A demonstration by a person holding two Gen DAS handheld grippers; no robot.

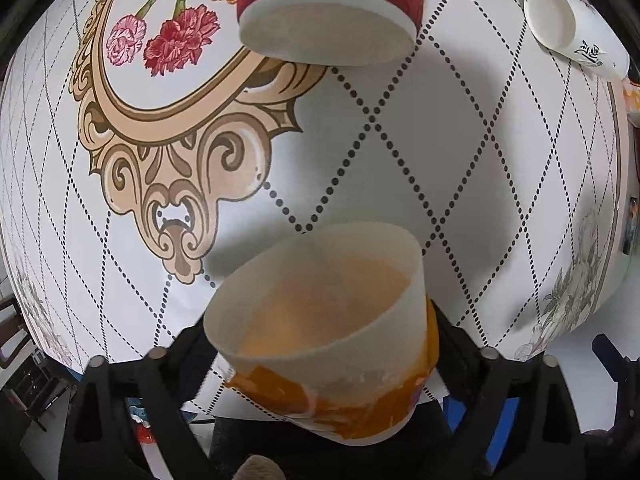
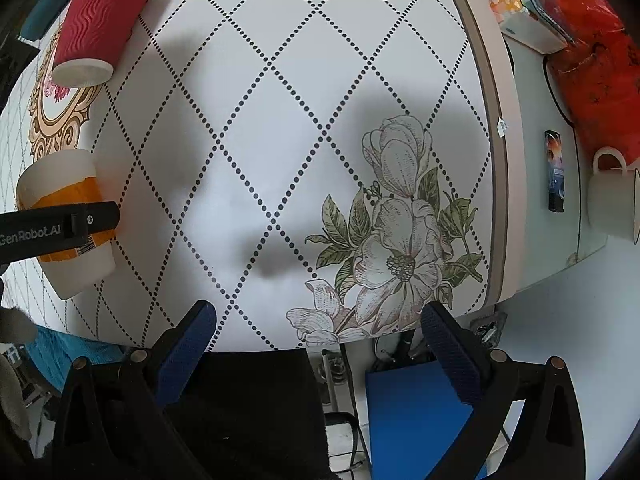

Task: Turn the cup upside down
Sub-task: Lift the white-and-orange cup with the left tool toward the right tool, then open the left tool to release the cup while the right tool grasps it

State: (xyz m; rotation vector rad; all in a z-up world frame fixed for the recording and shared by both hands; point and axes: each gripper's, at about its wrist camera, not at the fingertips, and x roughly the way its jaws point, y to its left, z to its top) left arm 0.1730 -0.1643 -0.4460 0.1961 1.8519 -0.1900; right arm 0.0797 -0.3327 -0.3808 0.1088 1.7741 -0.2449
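My left gripper (image 1: pixel 320 364) is shut on an orange-and-white paper cup (image 1: pixel 320 320) and holds it above the table, tilted, its open mouth facing the camera. The same cup (image 2: pixel 64 220) shows at the left of the right wrist view, with a left finger (image 2: pixel 80 222) across its orange band. My right gripper (image 2: pixel 318 336) is open and empty over the near table edge, its blue pads wide apart.
A red ribbed cup (image 1: pixel 332 4) lies on its side ahead of the held cup; it also shows in the right wrist view (image 2: pixel 100 20). A white printed cup (image 1: pixel 576 28) lies at the far right. A white mug (image 2: pixel 612 200), phone and red bag sit on a side surface.
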